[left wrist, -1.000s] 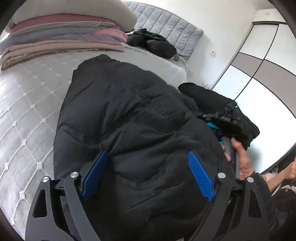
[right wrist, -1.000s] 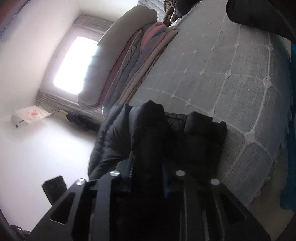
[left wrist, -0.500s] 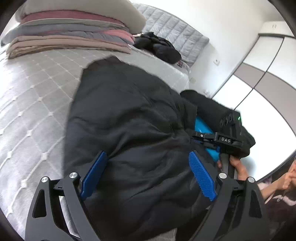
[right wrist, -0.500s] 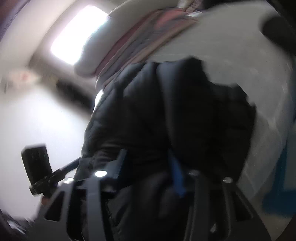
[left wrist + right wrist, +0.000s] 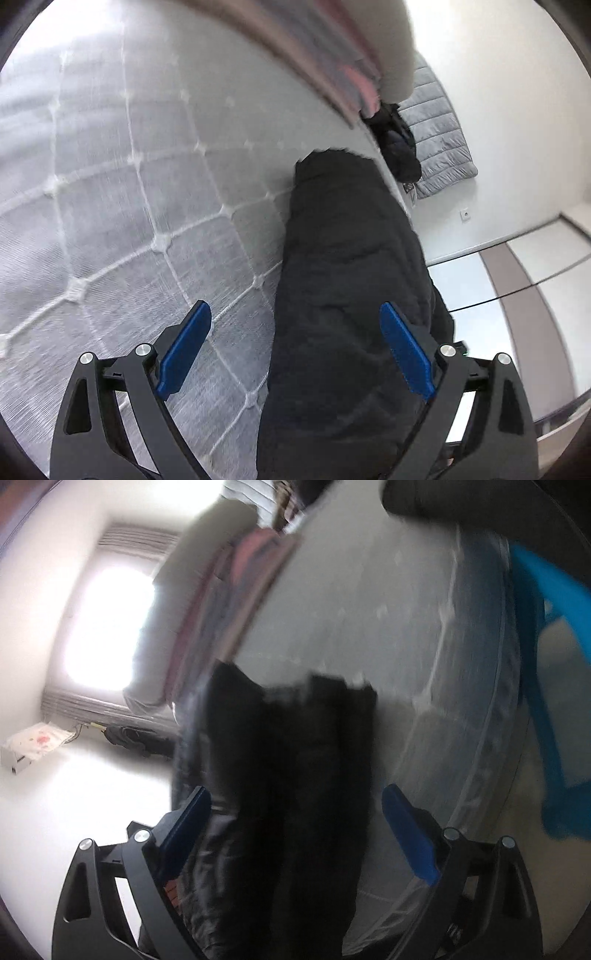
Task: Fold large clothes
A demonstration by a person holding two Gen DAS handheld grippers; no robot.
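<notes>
A black puffer jacket (image 5: 347,280) lies on the grey quilted bed (image 5: 122,206), bunched into a long strip along the mattress edge. My left gripper (image 5: 295,347) hangs open over it, the left blue pad above bare mattress and the right pad above the jacket, neither pressing on cloth. In the right wrist view the same jacket (image 5: 280,775) runs up between the blue pads of my right gripper (image 5: 295,827). Its jaws are opening and stand wide, with the jacket between them but no pad pressing on it. That view is blurred.
Folded pink and beige blankets (image 5: 332,55) with a pillow on top are stacked at the far side of the bed. Another dark garment (image 5: 399,147) lies near the grey padded headboard (image 5: 439,140). Wardrobe doors (image 5: 524,280) stand right. A blue stool (image 5: 550,672) stands beside the bed.
My right gripper has let go of the jacket fold and opened wide. My left gripper has swung left and rolled, so the mattress now fills its view and the jacket sits to the right.
</notes>
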